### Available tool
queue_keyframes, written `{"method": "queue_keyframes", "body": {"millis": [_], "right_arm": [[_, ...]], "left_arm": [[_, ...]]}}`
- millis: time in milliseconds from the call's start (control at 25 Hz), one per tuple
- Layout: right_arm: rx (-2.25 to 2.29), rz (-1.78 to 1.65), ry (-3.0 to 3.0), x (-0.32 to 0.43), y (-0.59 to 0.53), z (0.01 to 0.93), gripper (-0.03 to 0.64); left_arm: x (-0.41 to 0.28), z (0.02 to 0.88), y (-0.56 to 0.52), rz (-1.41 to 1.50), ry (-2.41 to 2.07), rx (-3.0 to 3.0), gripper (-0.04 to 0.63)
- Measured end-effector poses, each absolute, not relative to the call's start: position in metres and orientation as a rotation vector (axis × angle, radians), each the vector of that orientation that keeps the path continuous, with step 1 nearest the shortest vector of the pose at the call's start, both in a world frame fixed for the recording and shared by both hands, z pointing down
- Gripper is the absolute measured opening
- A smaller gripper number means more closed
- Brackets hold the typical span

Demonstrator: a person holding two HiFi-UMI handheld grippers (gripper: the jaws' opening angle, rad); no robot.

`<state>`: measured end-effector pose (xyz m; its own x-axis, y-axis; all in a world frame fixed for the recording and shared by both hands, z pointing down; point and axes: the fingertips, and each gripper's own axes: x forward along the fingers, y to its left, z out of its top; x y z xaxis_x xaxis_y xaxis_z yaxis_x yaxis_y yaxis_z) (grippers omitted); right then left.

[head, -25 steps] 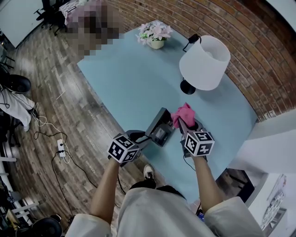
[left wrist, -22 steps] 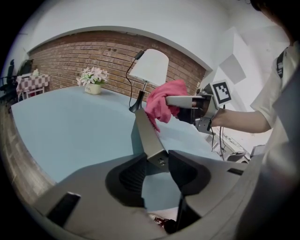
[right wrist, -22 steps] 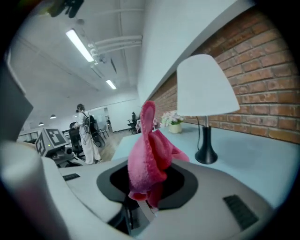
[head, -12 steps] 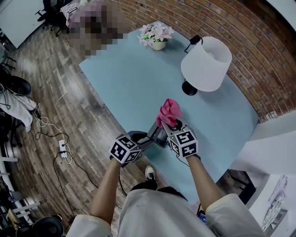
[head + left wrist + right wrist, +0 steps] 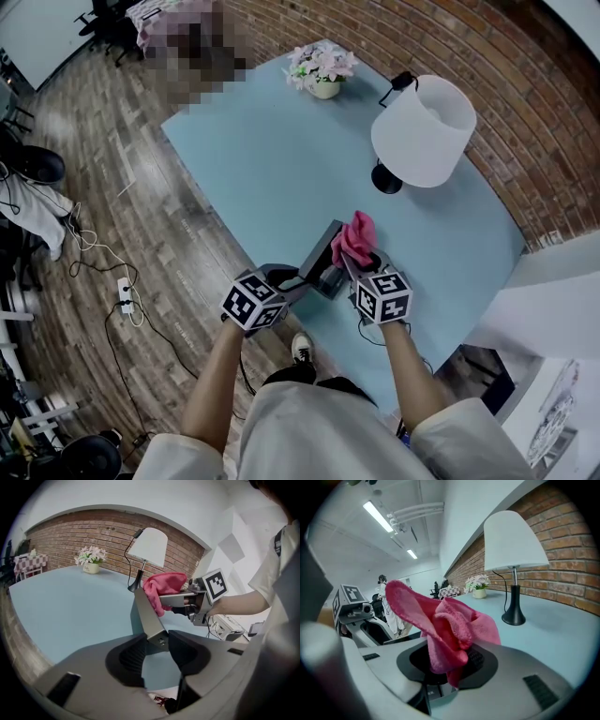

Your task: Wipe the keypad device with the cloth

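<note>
The keypad device (image 5: 322, 259), a dark grey slab, is tilted up over the table's near edge. My left gripper (image 5: 294, 280) is shut on its lower end. In the left gripper view the device (image 5: 146, 615) rises from between the jaws of the left gripper (image 5: 157, 645). A pink cloth (image 5: 354, 238) lies bunched against the device's upper right side, with my right gripper (image 5: 362, 262) shut on it. In the right gripper view the cloth (image 5: 447, 625) fills the jaws of the right gripper (image 5: 450, 662) and hides the device.
A light blue table (image 5: 272, 169) carries a white-shaded lamp (image 5: 422, 131) at the back right and a pot of flowers (image 5: 319, 67) at the far edge. A brick wall (image 5: 487, 84) runs behind. Wooden floor with cables (image 5: 103, 281) lies left.
The right gripper swept the pink cloth left across the device, then back to the right and slightly nearer. The left gripper and device stayed nearly still.
</note>
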<state>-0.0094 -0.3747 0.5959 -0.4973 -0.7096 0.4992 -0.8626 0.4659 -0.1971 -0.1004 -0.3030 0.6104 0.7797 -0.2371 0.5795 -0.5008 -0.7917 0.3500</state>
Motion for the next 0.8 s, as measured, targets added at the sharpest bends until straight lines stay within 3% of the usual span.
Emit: {"method": "queue_keyframes", "body": {"millis": [800], "right_arm": [[1.310,0.510,-2.062,0.036,-0.326,0.673,0.137]], "left_arm": [[-0.101,0.612,-0.305,0.697,-0.573,2.453,0.190]]}}
